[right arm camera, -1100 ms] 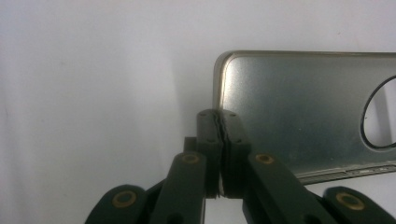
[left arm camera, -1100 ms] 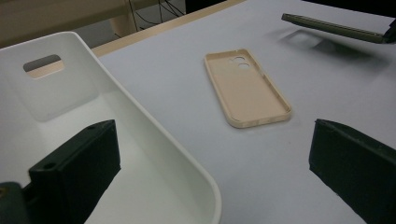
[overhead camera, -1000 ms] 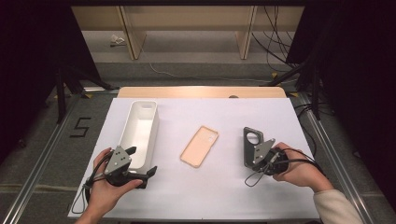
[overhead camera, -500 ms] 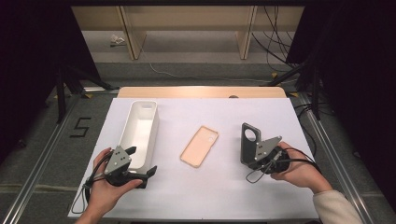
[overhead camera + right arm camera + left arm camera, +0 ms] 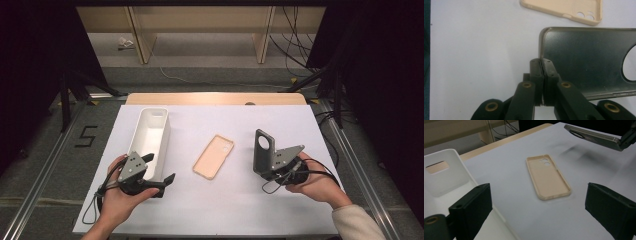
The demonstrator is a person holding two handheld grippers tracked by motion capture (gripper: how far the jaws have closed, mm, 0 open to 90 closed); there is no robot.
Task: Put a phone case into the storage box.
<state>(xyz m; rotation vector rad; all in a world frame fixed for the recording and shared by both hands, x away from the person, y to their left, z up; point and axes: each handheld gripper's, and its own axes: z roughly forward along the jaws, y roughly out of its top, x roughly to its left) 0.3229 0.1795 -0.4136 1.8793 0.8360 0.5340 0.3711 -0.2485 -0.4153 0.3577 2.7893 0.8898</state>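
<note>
A beige phone case (image 5: 214,156) (image 5: 547,177) (image 5: 564,10) lies hollow side up in the middle of the white table. My right gripper (image 5: 266,169) (image 5: 543,64) is shut on the rim of a dark phone case (image 5: 263,149) (image 5: 584,62) (image 5: 594,137), which it holds on edge above the table. My left gripper (image 5: 159,169) (image 5: 540,197) stands open at the near end of a white tray (image 5: 150,135) (image 5: 446,177). Its jaws have just been closing a little, with no pad pressing on anything.
The white table top (image 5: 225,210) ends in a wooden strip (image 5: 215,98) at the far side. Metal rails run along both sides, and a floor mark "5" (image 5: 86,136) sits to the left. Cables and shelf legs stand beyond the table.
The dark case in my right gripper has tipped more upright and shifted slightly left. My left hand has hardly moved.
</note>
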